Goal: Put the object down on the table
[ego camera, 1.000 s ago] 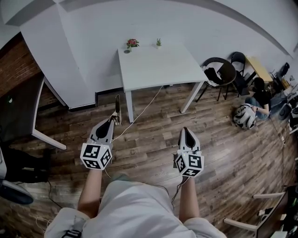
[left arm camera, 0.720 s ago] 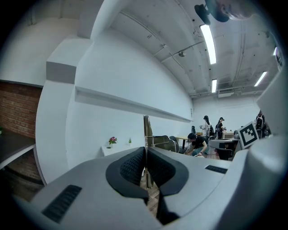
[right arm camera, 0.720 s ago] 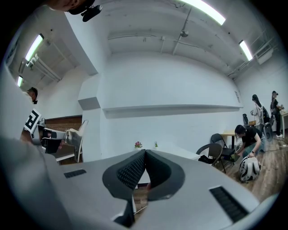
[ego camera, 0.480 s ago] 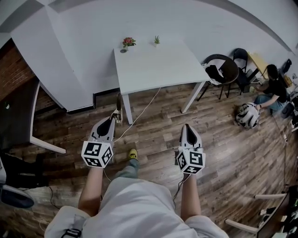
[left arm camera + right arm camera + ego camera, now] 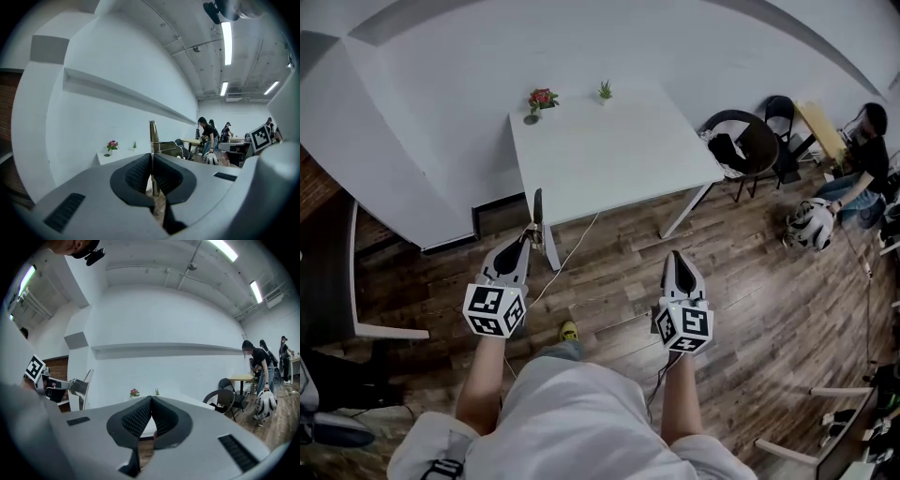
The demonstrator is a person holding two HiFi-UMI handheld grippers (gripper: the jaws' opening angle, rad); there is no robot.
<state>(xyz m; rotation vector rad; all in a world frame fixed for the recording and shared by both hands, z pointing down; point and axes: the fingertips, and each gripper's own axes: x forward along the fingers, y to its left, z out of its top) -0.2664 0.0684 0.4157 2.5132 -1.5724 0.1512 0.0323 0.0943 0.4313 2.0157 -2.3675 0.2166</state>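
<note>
My left gripper (image 5: 528, 240) is shut on a thin flat metal tool (image 5: 536, 212) that sticks up past its tips. In the left gripper view the tool (image 5: 153, 138) stands upright, pinched between the closed pads (image 5: 138, 172). The right gripper view shows the same blade side-on (image 5: 84, 388) at the left. My right gripper (image 5: 676, 259) is shut with nothing in it, its pads (image 5: 140, 417) meeting. The white table (image 5: 609, 148) stands ahead against the wall, beyond both grippers, which hang over the wooden floor.
A small red flower pot (image 5: 541, 98) and a tiny green plant (image 5: 605, 90) sit at the table's far edge. Dark chairs (image 5: 746, 142) stand to the right. Farther right are a person (image 5: 868, 141) and a white helmet-like thing (image 5: 812, 225). A cable (image 5: 567, 251) runs across the floor.
The view has moved towards the table, which now lies closer and more central. Both grippers keep the same pose, the left still holding the metal tool.
</note>
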